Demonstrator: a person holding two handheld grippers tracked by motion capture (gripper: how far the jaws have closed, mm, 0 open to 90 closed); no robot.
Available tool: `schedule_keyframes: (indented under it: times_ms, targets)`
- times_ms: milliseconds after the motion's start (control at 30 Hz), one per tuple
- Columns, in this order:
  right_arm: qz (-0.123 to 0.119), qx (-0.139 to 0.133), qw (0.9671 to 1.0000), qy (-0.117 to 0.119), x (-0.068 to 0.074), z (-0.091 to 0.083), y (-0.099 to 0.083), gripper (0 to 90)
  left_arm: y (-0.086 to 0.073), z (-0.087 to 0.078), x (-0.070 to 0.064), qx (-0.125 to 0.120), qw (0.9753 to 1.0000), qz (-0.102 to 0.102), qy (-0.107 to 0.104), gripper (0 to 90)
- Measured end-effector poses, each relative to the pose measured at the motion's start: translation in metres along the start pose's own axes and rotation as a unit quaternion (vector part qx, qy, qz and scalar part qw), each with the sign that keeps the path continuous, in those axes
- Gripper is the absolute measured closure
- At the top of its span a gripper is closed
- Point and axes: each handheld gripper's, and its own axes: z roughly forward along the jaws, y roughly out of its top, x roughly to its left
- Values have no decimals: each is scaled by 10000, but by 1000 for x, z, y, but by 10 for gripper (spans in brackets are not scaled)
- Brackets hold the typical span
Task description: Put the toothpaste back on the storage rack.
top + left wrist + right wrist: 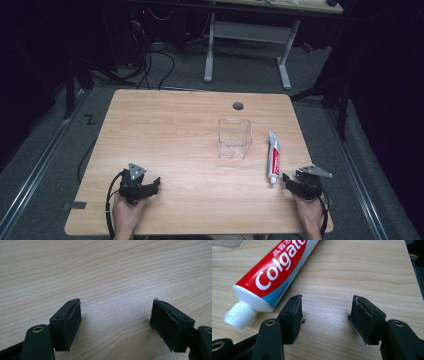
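On the light wooden table (pixel 165 135), the clear plastic box (pixel 234 138) stands right of centre. The red-and-white Colgate toothpaste tube (pixel 273 157) lies just right of it, cap toward me, just beside my right gripper (pixel 295 183). My left gripper (pixel 148 186) rests on the near left of the table.

Toothpaste tube (pixel 273 156) is lying right of clear container (pixel 234 138) on wooden table (pixel 165 130). Left gripper (pixel 150 186) and right gripper (pixel 290 180) are resting at near edge, the latter just beside the tube's cap.

1. The high view looked forward and down over the whole table (pixel 165 130);
2. The left gripper view sat close above bare wood;
3. The right gripper view, equally close, shared the toothpaste tube (pixel 274 272) with the high view.
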Motion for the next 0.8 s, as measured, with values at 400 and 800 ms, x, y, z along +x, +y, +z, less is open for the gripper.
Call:
schedule_keyframes:
  times_ms: [400, 800]
  targets:
    - [167, -90, 9997, 183, -4, -14, 1, 437, 0, 0, 0, -9, 10000, -4, 5, 249]
    - [-16, -321, 9992, 247, 5, -30, 9, 456, 0, 0, 0, -5, 10000, -1, -3, 248]
